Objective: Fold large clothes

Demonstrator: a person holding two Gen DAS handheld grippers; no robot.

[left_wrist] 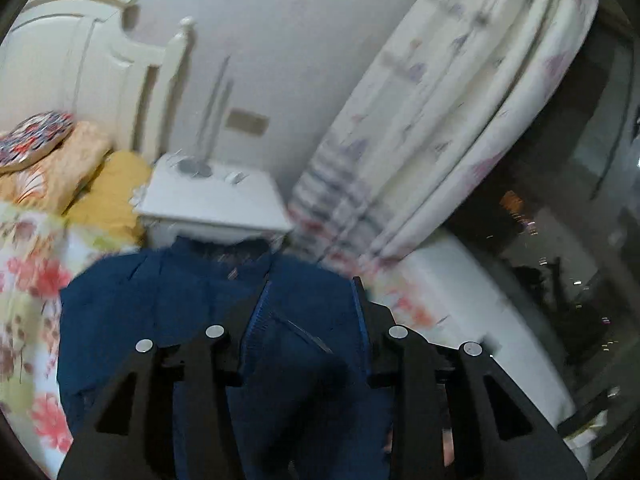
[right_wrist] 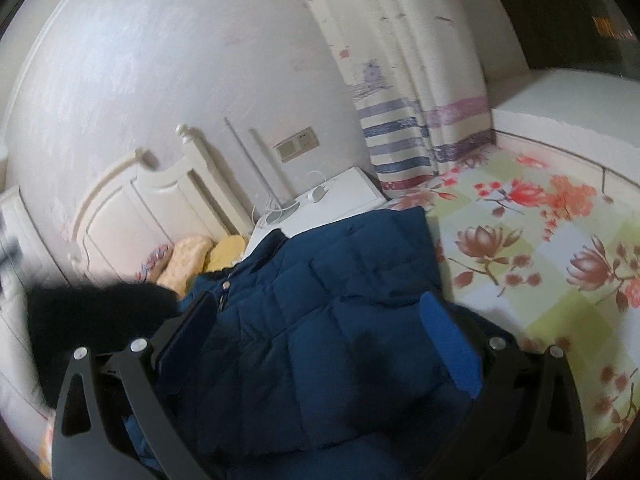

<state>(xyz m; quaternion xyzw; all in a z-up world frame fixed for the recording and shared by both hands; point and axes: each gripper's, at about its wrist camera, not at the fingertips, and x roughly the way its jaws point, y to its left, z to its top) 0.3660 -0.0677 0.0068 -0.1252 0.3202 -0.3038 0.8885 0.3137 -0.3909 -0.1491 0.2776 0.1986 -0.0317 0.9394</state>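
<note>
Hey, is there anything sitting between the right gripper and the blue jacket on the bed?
Nothing visible. The blue jacket lies directly between the open jaws of the right gripper, on the floral bedspread. The pillows and the white nightstand sit beyond it, out of the way.

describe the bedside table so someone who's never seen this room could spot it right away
Start at the cream wooden headboard against the wall. Between it and the striped floral curtain stands the bedside table, just past the collar of the blue padded jacket. It is the only plain white, flat-topped thing there, with cables on top.
</note>
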